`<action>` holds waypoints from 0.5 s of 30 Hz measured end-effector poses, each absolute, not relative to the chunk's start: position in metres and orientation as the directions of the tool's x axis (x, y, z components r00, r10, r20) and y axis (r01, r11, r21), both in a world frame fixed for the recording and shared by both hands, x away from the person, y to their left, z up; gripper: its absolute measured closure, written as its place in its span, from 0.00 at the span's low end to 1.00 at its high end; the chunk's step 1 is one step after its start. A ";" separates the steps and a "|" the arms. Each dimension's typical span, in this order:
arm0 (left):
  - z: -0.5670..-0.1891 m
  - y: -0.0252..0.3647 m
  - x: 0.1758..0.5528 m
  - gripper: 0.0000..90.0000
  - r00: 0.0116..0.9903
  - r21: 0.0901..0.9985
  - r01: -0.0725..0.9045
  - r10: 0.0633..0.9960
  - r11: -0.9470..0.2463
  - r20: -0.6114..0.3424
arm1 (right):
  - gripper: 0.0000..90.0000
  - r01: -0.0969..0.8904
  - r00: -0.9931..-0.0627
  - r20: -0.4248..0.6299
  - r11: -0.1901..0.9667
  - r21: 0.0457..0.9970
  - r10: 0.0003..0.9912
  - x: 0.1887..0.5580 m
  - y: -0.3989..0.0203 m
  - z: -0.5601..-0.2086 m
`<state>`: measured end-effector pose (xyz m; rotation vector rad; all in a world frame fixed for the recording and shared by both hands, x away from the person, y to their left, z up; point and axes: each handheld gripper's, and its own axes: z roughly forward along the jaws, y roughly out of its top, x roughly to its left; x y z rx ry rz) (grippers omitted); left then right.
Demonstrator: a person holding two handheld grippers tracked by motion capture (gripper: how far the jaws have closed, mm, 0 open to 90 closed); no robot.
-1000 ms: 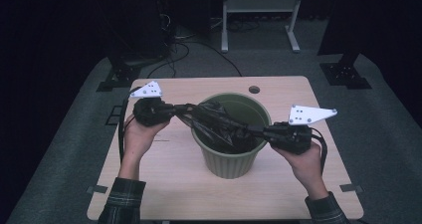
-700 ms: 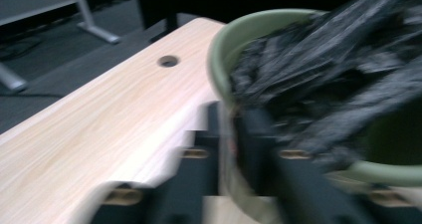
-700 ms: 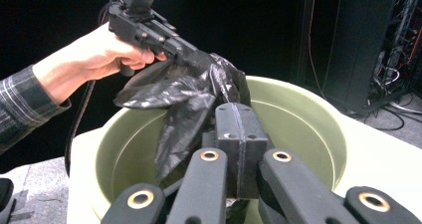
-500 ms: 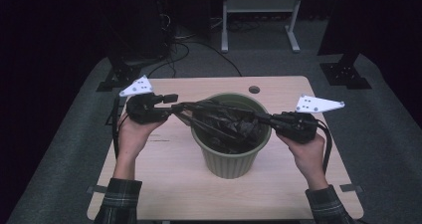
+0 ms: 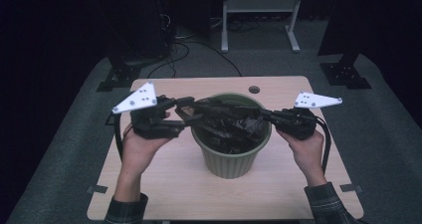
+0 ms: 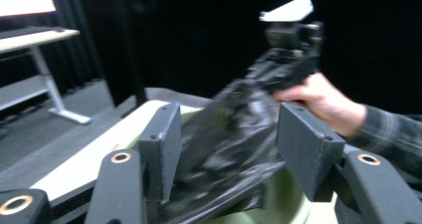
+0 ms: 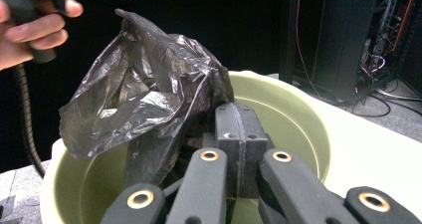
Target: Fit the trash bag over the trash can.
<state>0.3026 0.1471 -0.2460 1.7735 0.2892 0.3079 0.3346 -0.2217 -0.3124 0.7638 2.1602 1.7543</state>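
Note:
A green plastic bin (image 5: 231, 159) stands in the middle of the wooden table (image 5: 174, 189) with a crumpled black plastic bag (image 5: 226, 122) bunched over its mouth. My left gripper (image 5: 191, 112) is at the bin's left rim. Its jaws have just been opening and stand apart, with the bag (image 6: 249, 109) loosely between them and the pads off it. My right gripper (image 5: 263, 115) reaches in over the right rim. It is shut, and its closed jaws (image 7: 240, 129) pinch the bag's edge (image 7: 144, 94) above the bin's inside (image 7: 298, 129).
The bin takes up the table's centre, with bare wood in front of it and at both sides. A small round hole (image 5: 254, 89) sits near the far edge. Beyond the table are a white desk frame (image 5: 259, 15), cables and dark stands on grey carpet.
My left gripper's jaws have spread apart and released the bag, and the hand has shifted slightly left. The bag now stands bunched higher over the bin. The right gripper has barely moved.

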 end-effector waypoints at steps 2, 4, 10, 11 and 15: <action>-0.250 0.128 0.301 0.51 0.948 0.974 0.034 0.315 -0.226 0.040 | 1.00 0.236 -0.829 0.126 0.136 0.962 0.545 0.335 -0.222 -0.313; -0.256 0.112 0.303 0.51 0.957 0.972 0.039 0.287 -0.232 0.031 | 1.00 0.240 -0.829 0.130 0.136 0.961 0.544 0.335 -0.221 -0.313; -0.268 0.070 0.312 0.47 0.964 0.963 0.059 0.264 -0.264 0.013 | 1.00 0.239 -0.831 0.131 0.134 0.962 0.540 0.335 -0.222 -0.312; -0.270 0.064 0.313 0.45 0.963 0.959 0.063 0.270 -0.278 0.015 | 1.00 0.240 -0.831 0.135 0.130 0.962 0.540 0.335 -0.223 -0.312; -0.278 0.047 0.320 0.37 0.952 0.947 0.081 0.304 -0.311 0.019 | 1.00 0.236 -0.835 0.134 0.127 0.963 0.534 0.334 -0.223 -0.311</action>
